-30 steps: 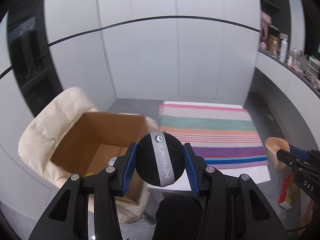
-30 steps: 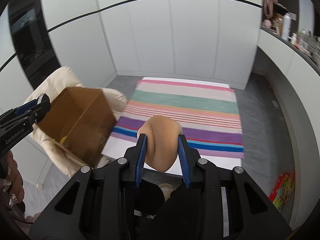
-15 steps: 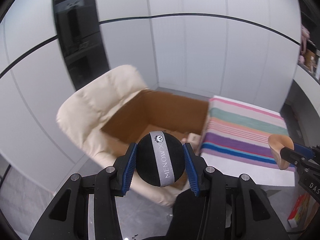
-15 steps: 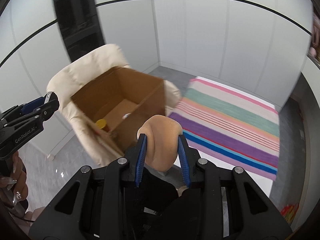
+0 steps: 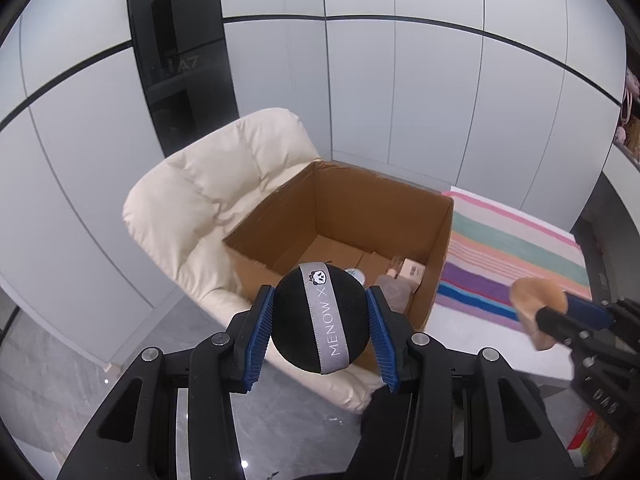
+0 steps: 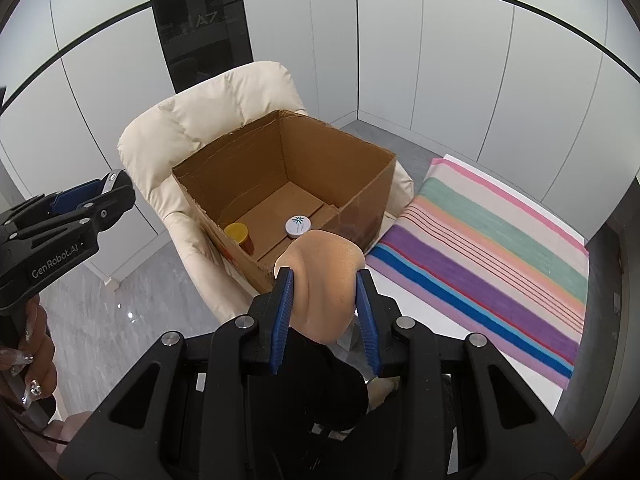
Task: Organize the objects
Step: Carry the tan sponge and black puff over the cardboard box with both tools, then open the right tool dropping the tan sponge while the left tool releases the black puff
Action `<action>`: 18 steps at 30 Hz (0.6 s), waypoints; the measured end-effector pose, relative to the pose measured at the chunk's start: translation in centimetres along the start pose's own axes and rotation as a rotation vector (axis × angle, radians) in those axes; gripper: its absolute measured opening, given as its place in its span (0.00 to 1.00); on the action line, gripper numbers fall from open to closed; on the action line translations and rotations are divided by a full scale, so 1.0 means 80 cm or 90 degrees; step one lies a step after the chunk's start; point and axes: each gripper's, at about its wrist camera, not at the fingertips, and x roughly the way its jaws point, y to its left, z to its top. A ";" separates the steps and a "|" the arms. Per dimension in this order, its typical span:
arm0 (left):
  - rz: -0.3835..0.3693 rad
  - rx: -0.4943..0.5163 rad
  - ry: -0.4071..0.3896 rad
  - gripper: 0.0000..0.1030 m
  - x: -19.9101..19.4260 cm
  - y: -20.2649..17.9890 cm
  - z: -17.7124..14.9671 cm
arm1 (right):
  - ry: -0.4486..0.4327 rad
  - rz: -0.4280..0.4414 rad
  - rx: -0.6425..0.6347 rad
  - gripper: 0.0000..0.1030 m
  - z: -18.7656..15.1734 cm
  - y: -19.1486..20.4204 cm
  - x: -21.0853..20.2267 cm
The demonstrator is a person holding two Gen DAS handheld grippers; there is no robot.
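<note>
My left gripper is shut on a round black powder puff with a grey MENOW ribbon, held just short of the near rim of an open cardboard box. My right gripper is shut on a beige makeup sponge, near the box's front right corner. The sponge also shows at the right of the left wrist view. The left gripper shows at the left of the right wrist view. Inside the box lie a yellow-lidded jar, a white-lidded jar and small bottles.
The box sits on a cream padded armchair. A table with a striped cloth stands to the right. White wall panels and a dark glass column are behind. A colourful package lies on the floor at the right.
Both grippers have swung left from the striped table toward the box on the armchair, and now look down into it. Each still holds its object.
</note>
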 end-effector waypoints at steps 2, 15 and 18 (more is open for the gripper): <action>-0.001 0.002 -0.005 0.46 0.011 -0.002 0.012 | 0.002 -0.002 -0.009 0.32 0.011 0.003 0.014; 0.028 -0.057 0.001 0.46 0.151 0.025 0.106 | 0.024 0.015 0.007 0.32 0.115 0.006 0.143; 0.039 -0.065 0.017 0.47 0.180 0.033 0.113 | 0.030 0.007 0.006 0.32 0.130 0.008 0.170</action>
